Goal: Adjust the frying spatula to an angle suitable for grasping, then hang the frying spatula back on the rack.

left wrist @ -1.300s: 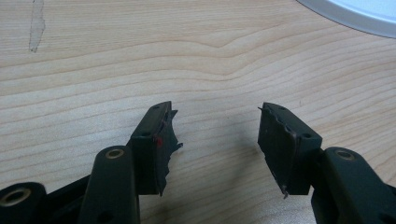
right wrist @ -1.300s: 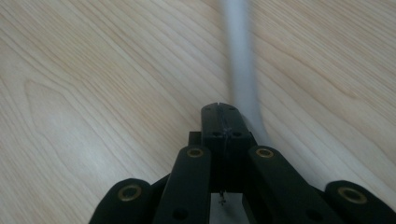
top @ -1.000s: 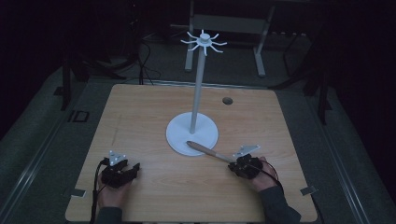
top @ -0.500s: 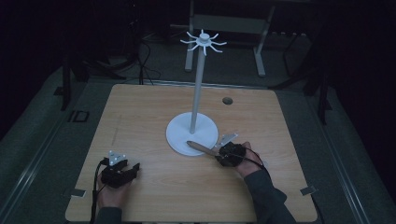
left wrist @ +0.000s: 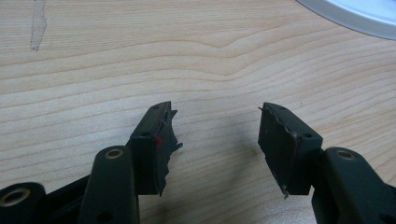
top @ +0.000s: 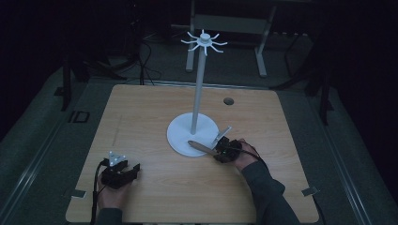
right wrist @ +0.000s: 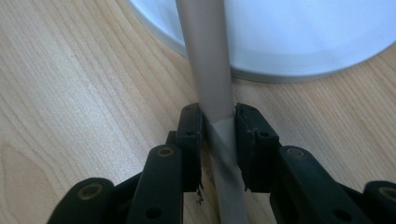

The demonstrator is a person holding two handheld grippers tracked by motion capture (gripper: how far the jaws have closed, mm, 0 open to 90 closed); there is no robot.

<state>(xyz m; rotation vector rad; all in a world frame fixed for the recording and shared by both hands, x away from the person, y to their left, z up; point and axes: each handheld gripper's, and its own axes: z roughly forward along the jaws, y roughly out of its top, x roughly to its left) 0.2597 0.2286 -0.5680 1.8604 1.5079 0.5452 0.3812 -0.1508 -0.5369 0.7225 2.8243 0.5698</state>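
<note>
1. Spatula [top: 199, 146] lies on the table [top: 141, 122], head over the white stand base [top: 180, 136].
2. Right hand-held gripper [right wrist: 218, 122] has just narrowed onto its handle; squeeze firmly, lift level.
3. Left hand-held gripper [left wrist: 215, 135] rests wide, empty.

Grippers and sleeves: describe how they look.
Both grippers, left gripper and right gripper, are black with two black jaws showing brass-coloured rivets. The left carries a grey three-cornered plate and a black cable; its pads look frayed. The right sleeve is dark grey.
</note>
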